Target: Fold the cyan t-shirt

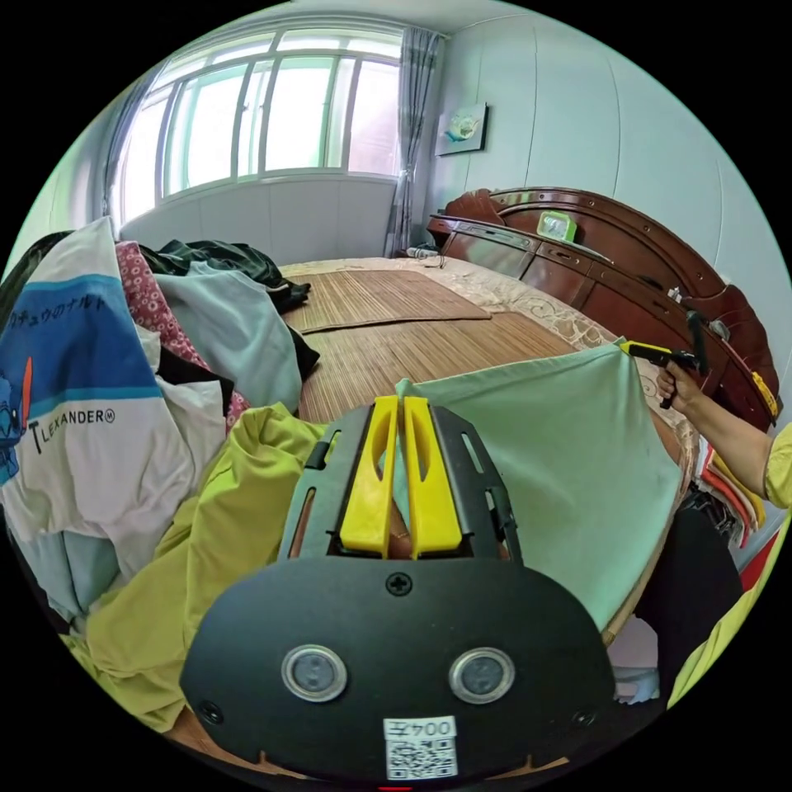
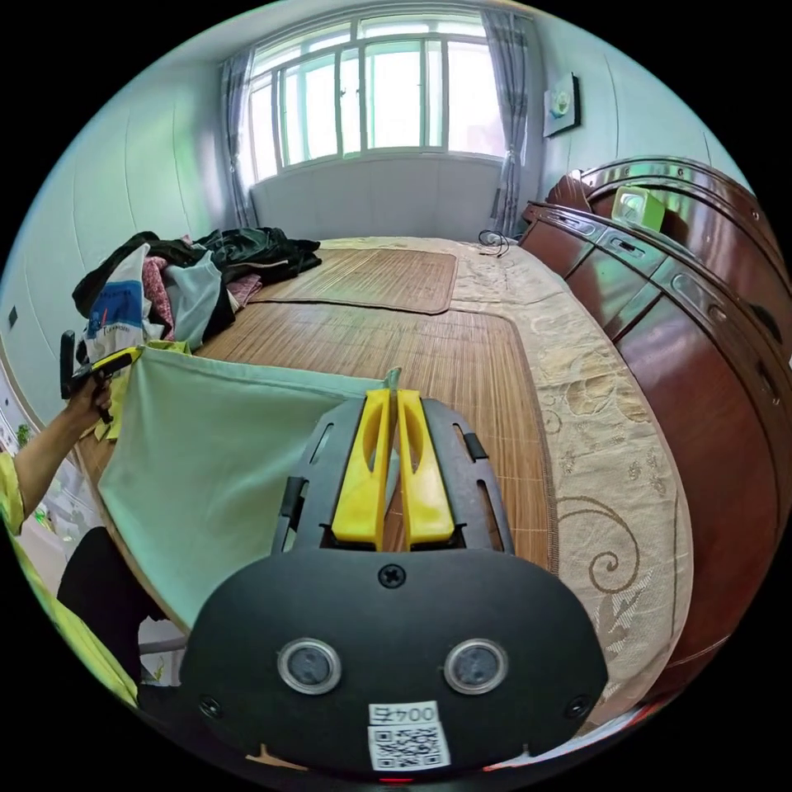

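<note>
Left gripper view: both tongs (image 1: 402, 404) (image 2: 393, 394) clamp the cyan t-shirt (image 1: 561, 445) stretched above the bed (image 2: 462, 363) edge; lay flat next.

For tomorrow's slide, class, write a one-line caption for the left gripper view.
Left gripper and right gripper hold the cyan t-shirt stretched above the bed mat.

Bright daylight from window (image 1: 264, 107), panes blown out; sharp centre, fisheye bending at edges.
</note>
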